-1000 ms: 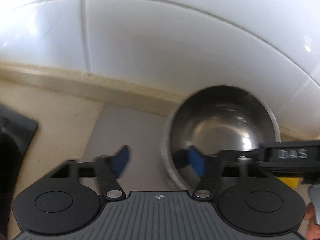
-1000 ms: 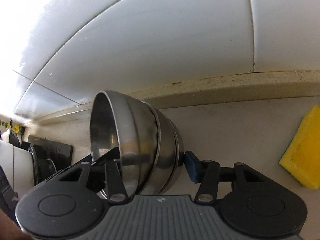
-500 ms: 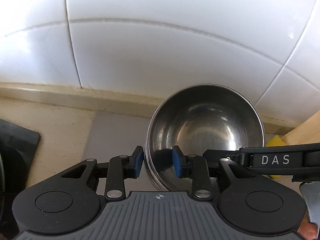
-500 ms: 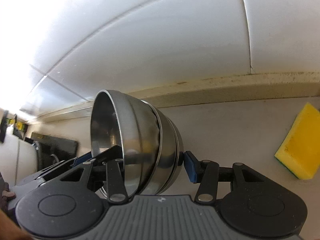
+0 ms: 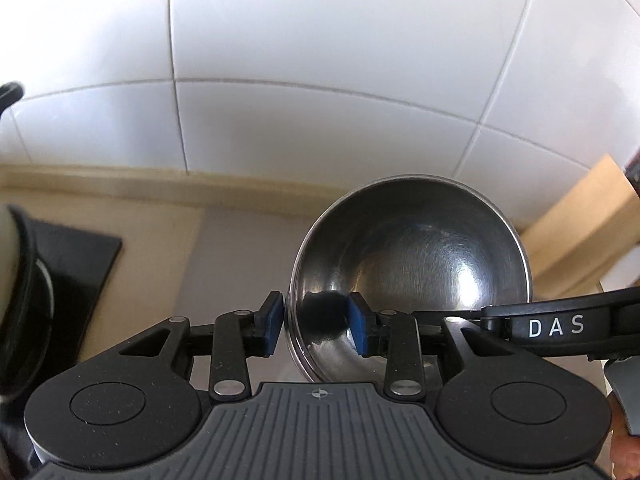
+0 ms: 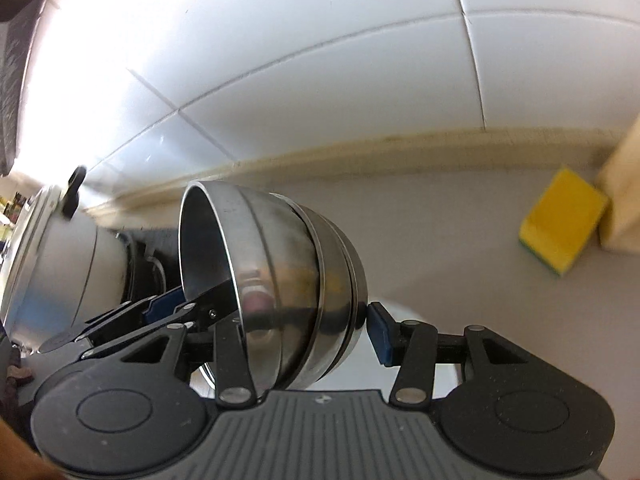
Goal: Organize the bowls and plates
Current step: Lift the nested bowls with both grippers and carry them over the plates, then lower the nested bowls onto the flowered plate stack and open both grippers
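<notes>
I hold a nested stack of round stainless-steel bowls (image 6: 276,288) off the pale grey surface (image 6: 460,248) between two sets of tongs, in front of a white tiled wall (image 5: 320,80).

My left tongs (image 5: 316,326) are clamped on the stack's near rim: one blue pad (image 5: 273,322) presses the outer wall, the other sits inside the innermost bowl. Their jaws have just been closing, with the rim between them.

In the right wrist view the stack lies tipped on its side, mouth facing nine o'clock, rounded bottoms toward three o'clock. My right tongs (image 6: 304,334) straddle it along that axis. The right-hand pad stands just beside the outermost bowl's base; I cannot tell whether it touches. The other finger is hidden behind the steel, so I cannot say whether this pair is gripping or merely cradling.

The left tongs have the surer hold, I judge, so the coming move turns on them.

A yellow rectangular sponge (image 6: 562,222) lies at two o'clock of the stack beside a light wooden block (image 6: 622,200). At nine o'clock stands a large lidded metal pot (image 6: 60,256) on a black hob (image 5: 72,256).
</notes>
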